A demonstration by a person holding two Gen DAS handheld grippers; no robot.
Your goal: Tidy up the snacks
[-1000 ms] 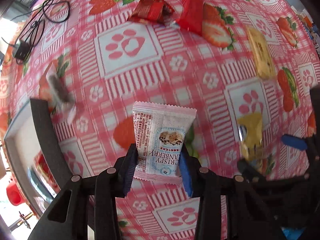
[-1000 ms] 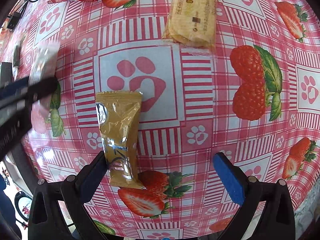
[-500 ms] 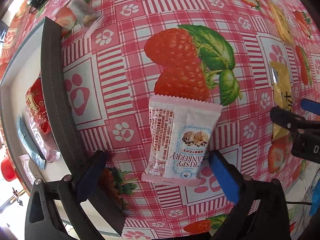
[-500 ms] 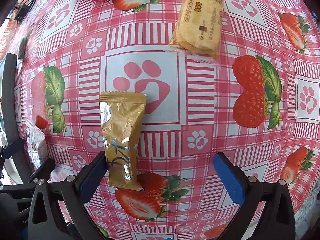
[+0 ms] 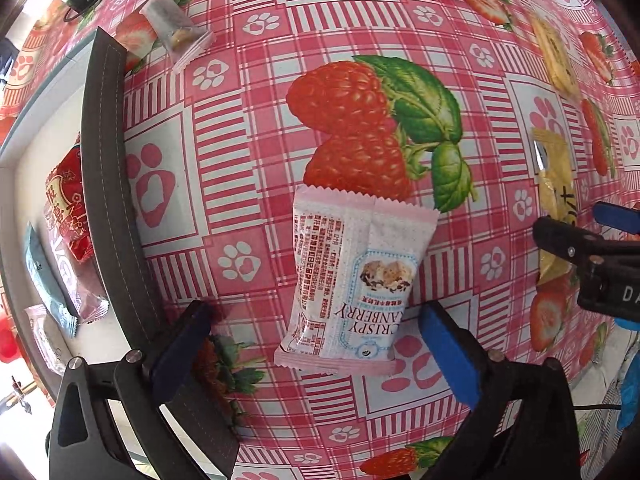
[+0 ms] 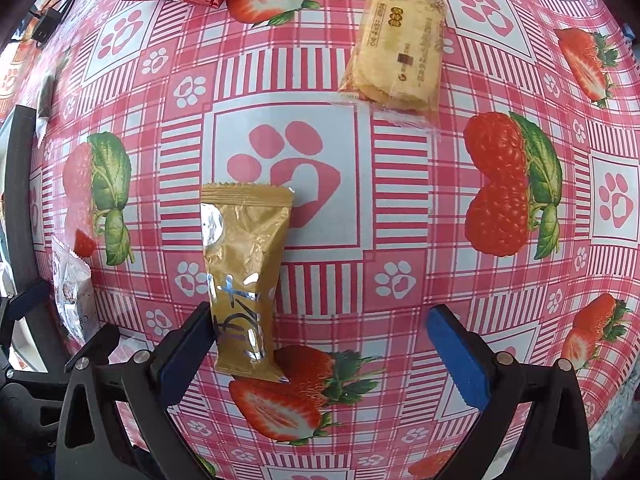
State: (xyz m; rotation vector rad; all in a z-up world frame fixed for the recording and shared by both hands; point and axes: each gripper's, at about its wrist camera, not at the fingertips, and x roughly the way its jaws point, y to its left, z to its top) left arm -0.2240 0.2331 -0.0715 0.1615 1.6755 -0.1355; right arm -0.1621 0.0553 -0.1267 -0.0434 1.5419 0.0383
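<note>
- The dark-rimmed tray [image 5: 105, 184] at the left holds a red packet [image 5: 66, 208], a teal one [image 5: 42, 276] and a pale one.
- The cranberry packet [image 5: 356, 280] lies flat on the bench [image 5: 248, 160], lengthwise between the wide left tool's [image 5: 316, 344] jaws, untouched.
- The right tool [image 6: 320, 344] is wide; the gold packet [image 6: 242, 276] lies lengthwise against its left pad.

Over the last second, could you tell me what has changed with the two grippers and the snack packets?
The left gripper carried the cranberry packet towards the tray, and its jaws have just been opening; the packet now lies loose between them on the tablecloth. The right gripper stayed open over the gold packet, which touches one finger, and the rice cracker packet did not move.
</note>
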